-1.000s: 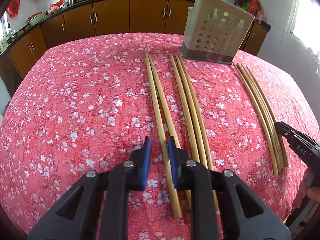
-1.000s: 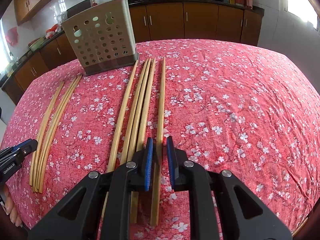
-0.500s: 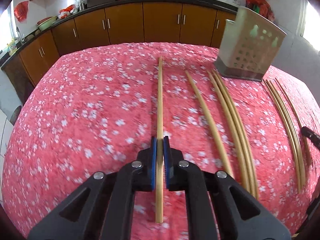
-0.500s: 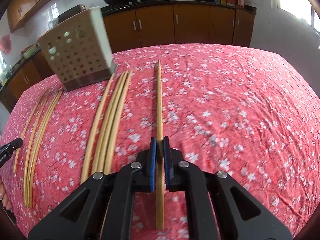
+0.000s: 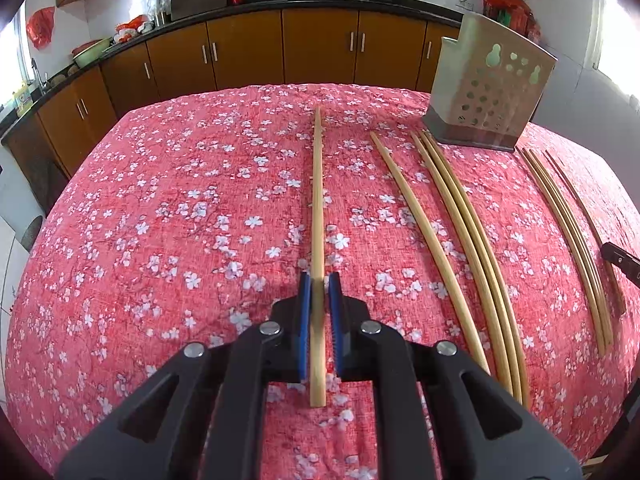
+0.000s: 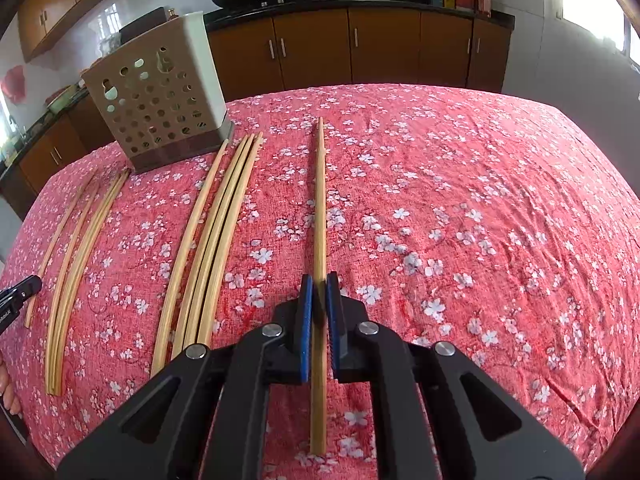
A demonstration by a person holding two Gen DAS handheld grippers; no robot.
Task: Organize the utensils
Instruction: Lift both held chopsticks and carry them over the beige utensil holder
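In the left wrist view my left gripper (image 5: pixel 319 280) is shut on a single bamboo chopstick (image 5: pixel 317 200) that points straight away from me, apart from the others. In the right wrist view my right gripper (image 6: pixel 319 282) is likewise shut on one chopstick (image 6: pixel 320 208). Whether either stick rests on the red floral cloth (image 5: pixel 180 220) or hangs just above it I cannot tell. Several loose chopsticks (image 5: pixel 472 240) lie in groups between the two grippers. The beige perforated holder (image 5: pixel 490 92) stands upright at the far side of the table, also seen as the holder (image 6: pixel 160 100).
A further bundle of chopsticks (image 5: pixel 568 232) lies near the right gripper's black tip (image 5: pixel 620 260). The left gripper's tip (image 6: pixel 20 288) and a fingertip of a hand (image 6: pixel 8 392) show at the right view's left edge. Brown kitchen cabinets (image 5: pixel 320 48) stand behind the table.
Both grippers went from open around a chopstick to shut on it. Each held chopstick now sits sideways away from its neighbours, the left one to the left, the right one to the right.
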